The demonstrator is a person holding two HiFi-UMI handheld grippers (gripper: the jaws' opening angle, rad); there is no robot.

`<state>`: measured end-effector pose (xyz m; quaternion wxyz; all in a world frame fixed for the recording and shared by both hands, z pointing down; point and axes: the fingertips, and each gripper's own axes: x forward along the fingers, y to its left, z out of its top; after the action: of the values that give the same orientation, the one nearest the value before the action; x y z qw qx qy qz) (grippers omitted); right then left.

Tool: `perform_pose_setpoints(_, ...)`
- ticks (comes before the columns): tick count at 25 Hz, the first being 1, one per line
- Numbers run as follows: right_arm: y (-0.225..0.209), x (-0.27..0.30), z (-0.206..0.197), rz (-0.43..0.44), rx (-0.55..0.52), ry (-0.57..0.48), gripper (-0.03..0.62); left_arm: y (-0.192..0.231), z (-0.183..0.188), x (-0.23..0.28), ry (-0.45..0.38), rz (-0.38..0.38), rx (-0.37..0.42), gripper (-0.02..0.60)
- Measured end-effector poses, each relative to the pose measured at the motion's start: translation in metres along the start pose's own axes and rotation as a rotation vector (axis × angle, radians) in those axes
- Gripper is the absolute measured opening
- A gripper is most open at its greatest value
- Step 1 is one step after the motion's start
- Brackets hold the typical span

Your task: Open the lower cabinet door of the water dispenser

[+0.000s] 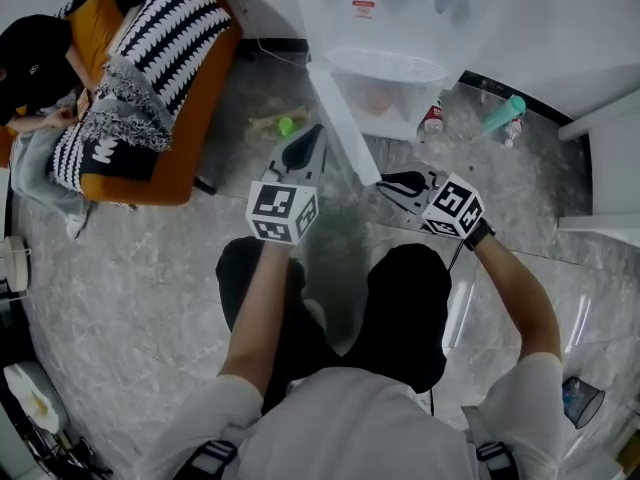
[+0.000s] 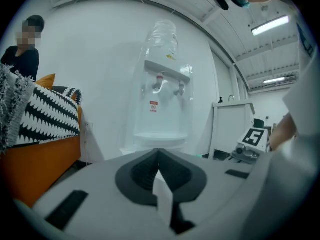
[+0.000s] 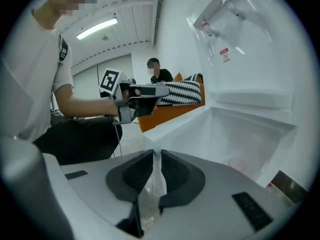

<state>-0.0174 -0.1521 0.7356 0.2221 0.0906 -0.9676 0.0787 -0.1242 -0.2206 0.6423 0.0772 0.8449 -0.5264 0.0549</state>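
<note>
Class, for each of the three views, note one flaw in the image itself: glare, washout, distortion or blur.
Head view: the polished floor mirrors light in pale streaks, and the water dispenser washes out to near white. Left gripper view: fisheye bows the dispenser and blackens the corners. Right gripper view: same dark corners; the ceiling light blows out.

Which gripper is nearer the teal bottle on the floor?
Right. In the head view the right gripper is down-left of the bottle; the left gripper sits farther left, past the open door.
</note>
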Motion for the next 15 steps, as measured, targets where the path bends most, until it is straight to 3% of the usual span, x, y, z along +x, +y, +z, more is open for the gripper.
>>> perform_pose_setpoints(15, 0.035, 0.045, 0.019, 0.123, -0.022, -0.018, 0.046, 0.037, 0.004, -0.025, -0.005, 0.066, 0.008, 0.014)
